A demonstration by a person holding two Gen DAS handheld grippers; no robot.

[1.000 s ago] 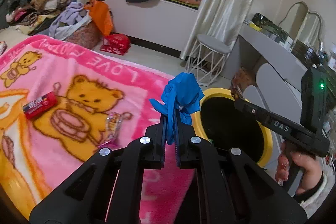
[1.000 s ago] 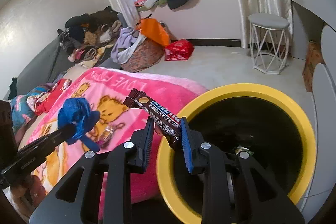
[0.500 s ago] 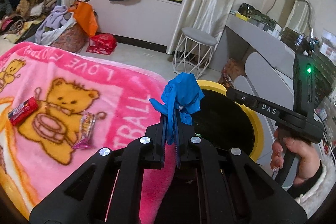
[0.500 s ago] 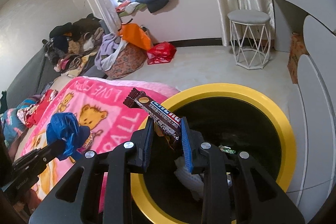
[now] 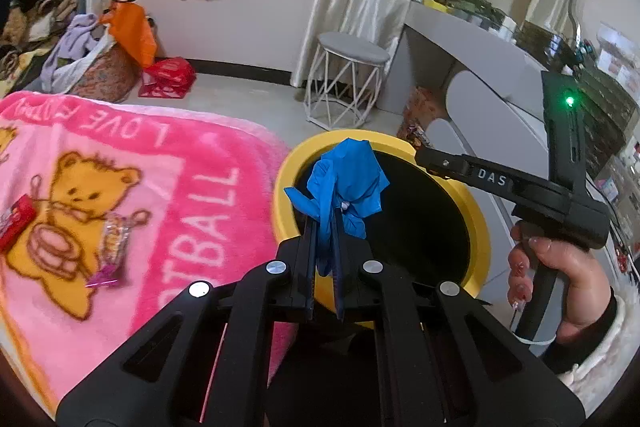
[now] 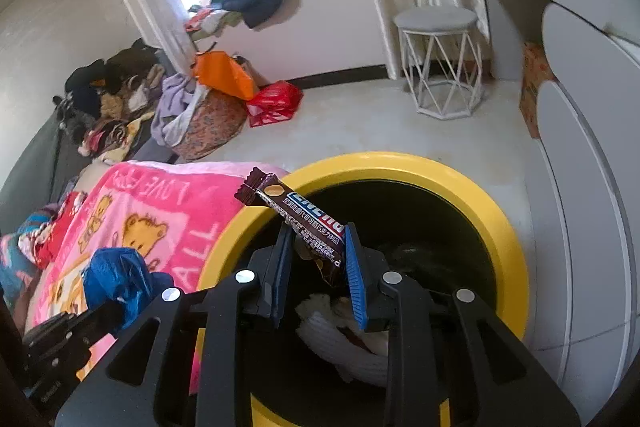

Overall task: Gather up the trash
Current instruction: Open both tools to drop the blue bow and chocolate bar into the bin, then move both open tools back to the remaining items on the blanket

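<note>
**Two pieces of trash held over the bin**

We have both tools loaded and pointing down toward the yellow-rimmed bin point(image 6: 472, 183), which stands on the floor just beside the corner of the bed. Our left tool point(image 5: 323, 227) is pressed together on a crumpled blue glove point(image 5: 348, 183), most of which sticks out past the fingertips and hangs over the near edge of the bin's rim. Our right tool point(image 6: 316, 255) pinches a brown chocolate bar wrapper point(image 6: 296, 211) across its lower end, so the long free end pokes out to the left over the rim. We judge both are held this way so that letting go drops each piece straight into the dark opening, not onto the blanket.

On the pink bear blanket point(image 5: 180, 195) two more pieces wait: a small clear candy wrapper point(image 5: 114, 243) near the bear's foot and a red packet point(image 5: 14, 227), cut off by the left edge of the left wrist view.

The inside of the bin is mostly black. From the right wrist view we make out something white and ribbed point(image 6: 340, 339) at the bottom, but our own tool covers part of it and we cannot say what it is.
</note>
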